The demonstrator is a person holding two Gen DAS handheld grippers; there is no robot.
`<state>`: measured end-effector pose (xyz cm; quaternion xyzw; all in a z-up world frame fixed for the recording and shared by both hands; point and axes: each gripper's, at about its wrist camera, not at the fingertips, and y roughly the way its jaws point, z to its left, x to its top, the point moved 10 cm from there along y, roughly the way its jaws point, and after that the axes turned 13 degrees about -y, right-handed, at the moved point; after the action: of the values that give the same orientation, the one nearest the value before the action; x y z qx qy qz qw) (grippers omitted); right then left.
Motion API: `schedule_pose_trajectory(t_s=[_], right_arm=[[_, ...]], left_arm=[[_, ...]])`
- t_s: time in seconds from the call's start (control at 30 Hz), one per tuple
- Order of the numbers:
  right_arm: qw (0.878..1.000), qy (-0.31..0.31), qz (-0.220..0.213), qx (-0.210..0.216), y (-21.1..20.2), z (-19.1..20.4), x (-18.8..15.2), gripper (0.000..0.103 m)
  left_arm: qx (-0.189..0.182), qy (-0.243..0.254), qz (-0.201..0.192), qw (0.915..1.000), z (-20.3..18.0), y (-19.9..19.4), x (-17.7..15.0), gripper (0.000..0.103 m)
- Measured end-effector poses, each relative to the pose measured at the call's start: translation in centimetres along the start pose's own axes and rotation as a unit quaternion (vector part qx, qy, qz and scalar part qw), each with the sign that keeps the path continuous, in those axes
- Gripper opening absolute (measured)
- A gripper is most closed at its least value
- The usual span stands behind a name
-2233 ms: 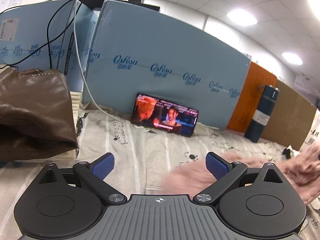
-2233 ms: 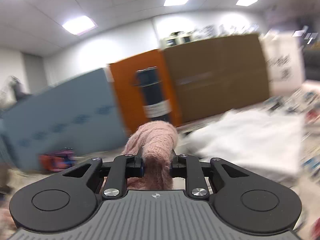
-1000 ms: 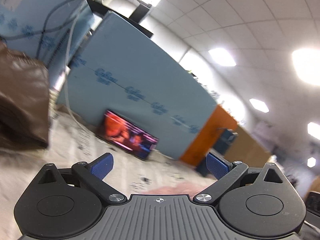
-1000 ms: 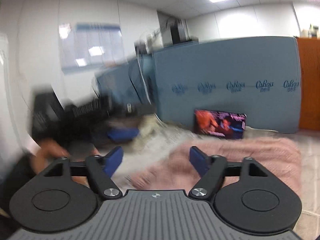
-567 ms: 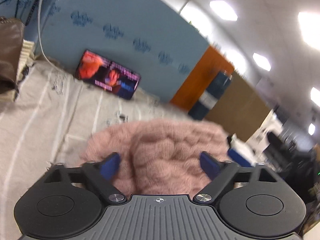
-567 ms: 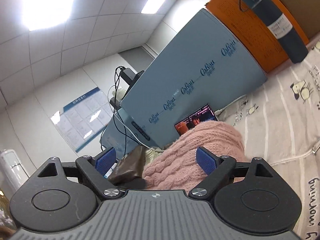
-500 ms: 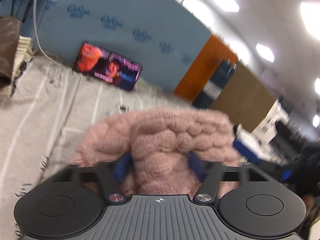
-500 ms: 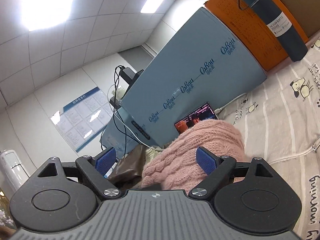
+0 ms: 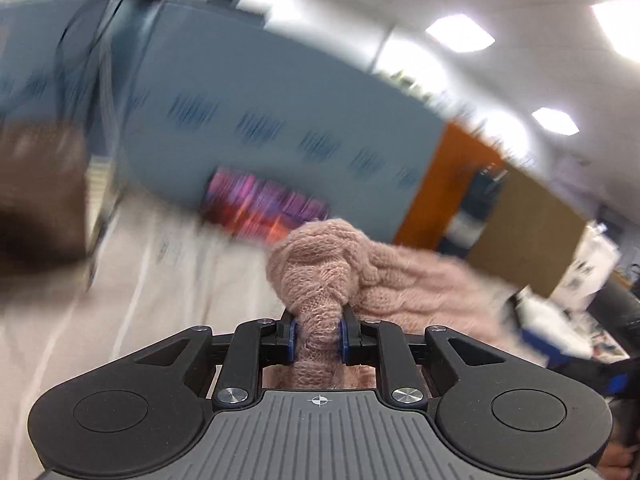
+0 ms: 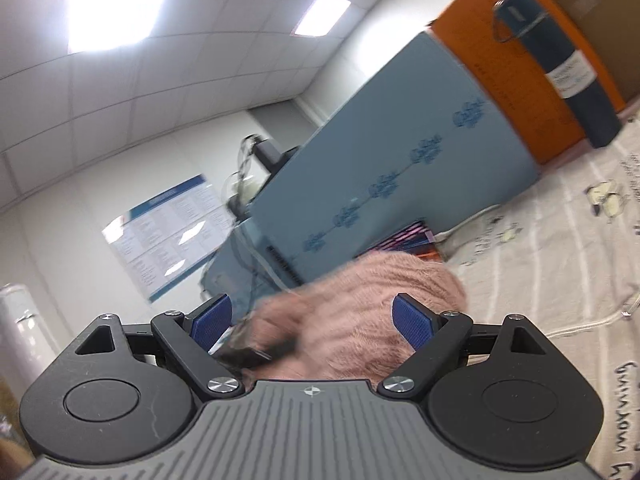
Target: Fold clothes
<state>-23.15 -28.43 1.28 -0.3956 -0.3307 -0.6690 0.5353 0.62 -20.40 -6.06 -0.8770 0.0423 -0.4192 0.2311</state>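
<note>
A fluffy pink knitted sweater (image 9: pixel 404 276) lies on a pale printed cloth (image 9: pixel 168 280). My left gripper (image 9: pixel 318 334) is shut on a bunched fold of the sweater, which bulges up between the blue pads. The left wrist view is blurred by motion. My right gripper (image 10: pixel 310 322) is open, its blue pads (image 10: pixel 406 320) spread either side of the sweater (image 10: pixel 360 312), which sits just ahead of them. A dark part of the left gripper shows under the right gripper's left finger.
A phone with a lit screen (image 9: pixel 264 204) leans on a blue foam board (image 9: pixel 260 120). A brown leather garment (image 9: pixel 36 200) lies at the left. A dark blue flask (image 10: pixel 560 64) stands by an orange board (image 10: pixel 516 72). A white cord (image 10: pixel 588 320) crosses the cloth.
My left gripper has closed on a fold of the pink sweater and is moving with it. My right gripper stays open beside the sweater and has tilted slightly.
</note>
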Motion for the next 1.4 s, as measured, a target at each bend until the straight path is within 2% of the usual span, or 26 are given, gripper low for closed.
schedule_pose_trajectory(t_s=[0.13,0.23,0.37,0.47,0.53,0.6,0.77,0.87,0.93,1.07,1.27,1.4], right_arm=[[0.999,-0.005,0.016,0.050,0.5,1.4,-0.4,0.087],[0.997,-0.014,0.064,0.033,1.7,2.0,-0.6,0.087],[0.992,-0.040,0.115,0.028,3.3,2.5,-0.5,0.087],[0.988,-0.060,0.139,0.015,4.8,1.8,-0.6,0.087],[0.989,-0.055,0.138,0.008,5.4,0.8,-0.7,0.087],[0.990,-0.042,0.134,-0.001,5.9,-0.4,-0.8,0.087],[0.991,-0.007,0.131,-0.024,6.4,-3.6,-1.6,0.087],[0.992,0.009,0.126,-0.026,6.5,-4.9,-1.9,0.087],[0.992,0.014,0.125,-0.028,6.6,-5.3,-2.1,0.087],[0.990,0.007,0.135,-0.033,7.1,-5.3,-2.5,0.087],[0.988,-0.008,0.149,-0.039,7.7,-5.4,-3.1,0.087],[0.989,-0.036,0.138,-0.038,7.4,-4.9,-3.0,0.089]], left_arm=[[0.003,-0.002,-0.013,0.9999,0.6,0.0,0.2,0.023],[0.008,0.025,-0.021,0.9994,-0.2,-0.1,1.2,0.023],[0.021,0.048,-0.003,0.9986,-0.5,1.6,1.7,0.024],[0.039,0.046,-0.007,0.9981,-0.2,1.9,1.8,0.045],[0.046,0.036,-0.018,0.9981,0.1,1.7,2.1,0.079],[0.042,0.018,-0.035,0.9984,0.5,1.1,2.7,0.087],[0.053,0.012,-0.031,0.9980,1.4,2.5,2.6,0.091],[0.060,0.022,-0.020,0.9977,1.7,3.6,1.8,0.091],[0.065,0.039,-0.029,0.9967,1.6,3.7,1.5,0.092],[0.079,0.064,-0.034,0.9942,1.5,3.6,1.2,0.095],[0.088,0.061,-0.015,0.9942,2.0,4.3,0.8,0.096],[0.073,0.043,-0.015,0.9963,2.3,4.0,0.9,0.096]])
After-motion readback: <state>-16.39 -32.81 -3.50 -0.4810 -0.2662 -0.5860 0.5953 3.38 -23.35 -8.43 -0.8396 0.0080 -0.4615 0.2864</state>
